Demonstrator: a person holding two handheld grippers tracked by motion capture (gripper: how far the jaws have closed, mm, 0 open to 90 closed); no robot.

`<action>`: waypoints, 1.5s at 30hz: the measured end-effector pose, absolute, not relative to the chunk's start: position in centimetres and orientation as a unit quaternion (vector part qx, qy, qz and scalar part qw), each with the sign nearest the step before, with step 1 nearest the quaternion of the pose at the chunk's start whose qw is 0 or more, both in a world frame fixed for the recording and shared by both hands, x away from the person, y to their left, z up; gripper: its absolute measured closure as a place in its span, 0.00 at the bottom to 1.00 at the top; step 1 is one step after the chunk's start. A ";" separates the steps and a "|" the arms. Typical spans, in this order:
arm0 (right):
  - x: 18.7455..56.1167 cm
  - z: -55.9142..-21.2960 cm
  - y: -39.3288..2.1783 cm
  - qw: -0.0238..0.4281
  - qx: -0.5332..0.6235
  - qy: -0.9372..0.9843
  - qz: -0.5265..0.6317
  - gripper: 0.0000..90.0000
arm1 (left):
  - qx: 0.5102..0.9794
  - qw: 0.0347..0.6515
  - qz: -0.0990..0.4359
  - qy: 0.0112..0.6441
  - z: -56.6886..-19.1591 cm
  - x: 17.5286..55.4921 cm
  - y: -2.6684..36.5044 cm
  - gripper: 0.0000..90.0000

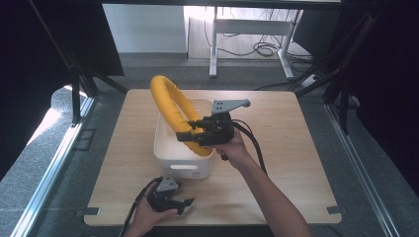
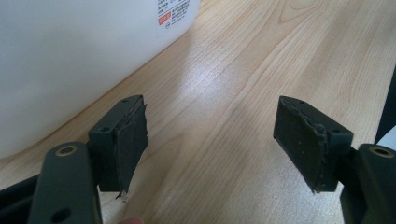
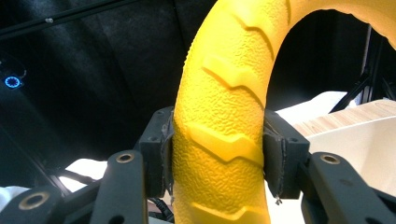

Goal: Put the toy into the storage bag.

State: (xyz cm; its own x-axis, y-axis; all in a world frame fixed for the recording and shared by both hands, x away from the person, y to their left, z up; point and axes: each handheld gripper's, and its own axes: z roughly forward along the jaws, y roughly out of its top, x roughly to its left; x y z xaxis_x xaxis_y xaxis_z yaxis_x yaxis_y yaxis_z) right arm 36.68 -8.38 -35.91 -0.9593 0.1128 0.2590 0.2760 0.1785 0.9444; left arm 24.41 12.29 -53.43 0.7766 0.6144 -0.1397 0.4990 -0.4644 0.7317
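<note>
- Two claws are at work over a pale wooden bench [image 1: 276, 148], one in each of the person's hands.
- The right claw [image 1: 190, 129] is clamped on a yellow ring [image 1: 170, 106], a tyre-like hoop with raised tread marks.
- In the right gripper view the ring [image 3: 224, 107] rises straight up between the two black pads [image 3: 161, 154], one pressed against each flank of it, and curves off toward 1 o'clock.
- From the high view the ring stands tilted on edge over a white bin [image 1: 170, 153] near the middle of the bench; its top reaches toward 11 o'clock from the claw, and its lower arc dips into or just over the bin's near right corner. Whether it touches the rim I cannot tell.
- The right hand [image 1: 234, 148] holds that tool at about 3 o'clock from the bin, a black cable [image 1: 257, 145] trailing back along the forearm.
- The left claw [image 1: 185, 203] sits low at about 6 o'clock from the bin, near the front edge of the bench, held by the left hand [image 1: 146, 212].
- In the left gripper view its jaws stand wide apart with bare wood [image 2: 224, 116] between them, and the bin's white wall [image 2: 70, 56] lies at 10 o'clock with a small printed label [image 2: 173, 10].
</note>
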 end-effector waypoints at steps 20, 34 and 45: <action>36.9 -37.2 -8.6 0.078 -0.134 -0.768 -0.621 0.57 | 0.854 0.401 0.074 0.324 -53.5 24.4 12.3 0.29; 37.8 -38.9 -9.4 0.078 -0.159 -0.774 -0.608 0.56 | 0.856 0.396 0.072 0.323 -53.5 24.4 12.2 0.29; 37.9 -38.7 -10.4 0.056 -0.161 -0.780 -0.602 0.55 | 0.859 0.395 0.072 0.318 -53.6 24.5 12.1 0.29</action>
